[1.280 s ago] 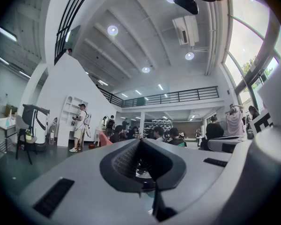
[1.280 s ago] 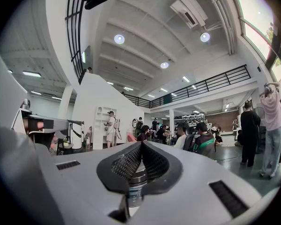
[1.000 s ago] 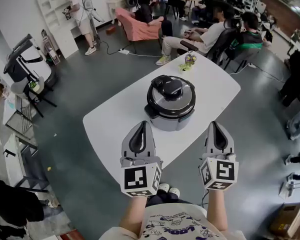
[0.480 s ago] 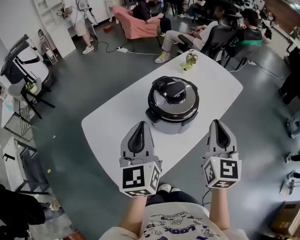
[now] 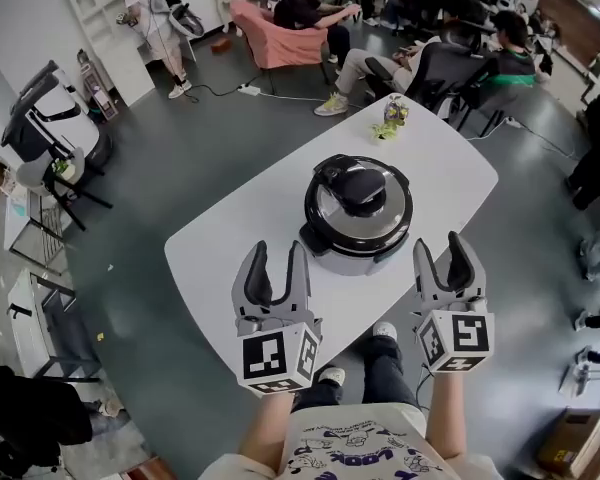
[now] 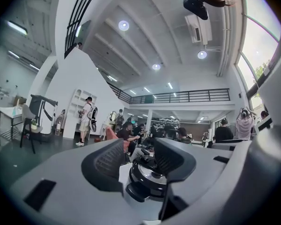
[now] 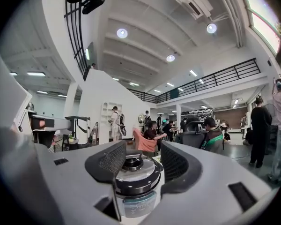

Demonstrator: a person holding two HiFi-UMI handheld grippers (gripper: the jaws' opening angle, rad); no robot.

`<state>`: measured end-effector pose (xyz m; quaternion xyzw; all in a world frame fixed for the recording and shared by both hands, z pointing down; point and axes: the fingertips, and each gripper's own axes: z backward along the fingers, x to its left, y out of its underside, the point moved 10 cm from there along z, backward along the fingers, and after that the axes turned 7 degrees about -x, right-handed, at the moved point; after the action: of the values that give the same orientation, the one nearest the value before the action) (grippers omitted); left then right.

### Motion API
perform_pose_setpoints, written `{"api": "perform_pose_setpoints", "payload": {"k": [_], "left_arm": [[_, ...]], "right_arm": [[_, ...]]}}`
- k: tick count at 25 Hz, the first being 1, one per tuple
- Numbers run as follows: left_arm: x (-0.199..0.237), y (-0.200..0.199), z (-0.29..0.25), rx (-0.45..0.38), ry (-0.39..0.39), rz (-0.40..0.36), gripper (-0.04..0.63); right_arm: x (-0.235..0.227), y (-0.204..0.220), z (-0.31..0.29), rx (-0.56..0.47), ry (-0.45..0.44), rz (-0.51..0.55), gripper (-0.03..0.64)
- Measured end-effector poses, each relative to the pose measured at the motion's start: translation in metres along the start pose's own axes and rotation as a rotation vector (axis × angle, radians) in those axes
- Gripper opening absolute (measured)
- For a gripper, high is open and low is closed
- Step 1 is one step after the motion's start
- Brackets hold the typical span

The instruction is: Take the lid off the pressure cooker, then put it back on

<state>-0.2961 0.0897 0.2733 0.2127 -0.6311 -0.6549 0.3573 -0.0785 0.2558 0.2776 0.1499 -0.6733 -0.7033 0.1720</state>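
At frame centre, the pressure cooker [image 5: 357, 213] is seen lidded on the counter [image 5: 230, 238]; below, the left gripper [image 5: 277, 258] and right gripper [image 5: 442, 250], shut earlier, have just been opened, jaws apart and empty.

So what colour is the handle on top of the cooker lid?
Black. The handle sits on a shiny silver lid; the head view shows it best.

Lidded silver-black pressure cooker [image 5: 357, 215] upright on table [image 5: 230, 243].
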Motion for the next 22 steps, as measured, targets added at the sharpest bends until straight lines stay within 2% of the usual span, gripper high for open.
{"api": "perform_pose_setpoints", "payload": {"k": [5, 11, 17, 22], "left_arm": [[0.002, 0.01, -0.023, -0.004, -0.042, -0.005, 0.202], [-0.016, 0.022, -0.063, -0.018, -0.138, -0.023, 0.212], [-0.049, 0.044, -0.105, -0.019, -0.278, -0.021, 0.213], [-0.067, 0.053, -0.132, -0.029, -0.4, -0.029, 0.213]], "right_arm": [[-0.009, 0.008, -0.038, 0.001, -0.07, 0.012, 0.256], [-0.041, 0.017, -0.094, 0.007, -0.217, -0.014, 0.275], [-0.089, 0.029, -0.159, 0.018, -0.384, -0.036, 0.284], [-0.111, 0.032, -0.213, 0.024, -0.525, -0.04, 0.29]]}}
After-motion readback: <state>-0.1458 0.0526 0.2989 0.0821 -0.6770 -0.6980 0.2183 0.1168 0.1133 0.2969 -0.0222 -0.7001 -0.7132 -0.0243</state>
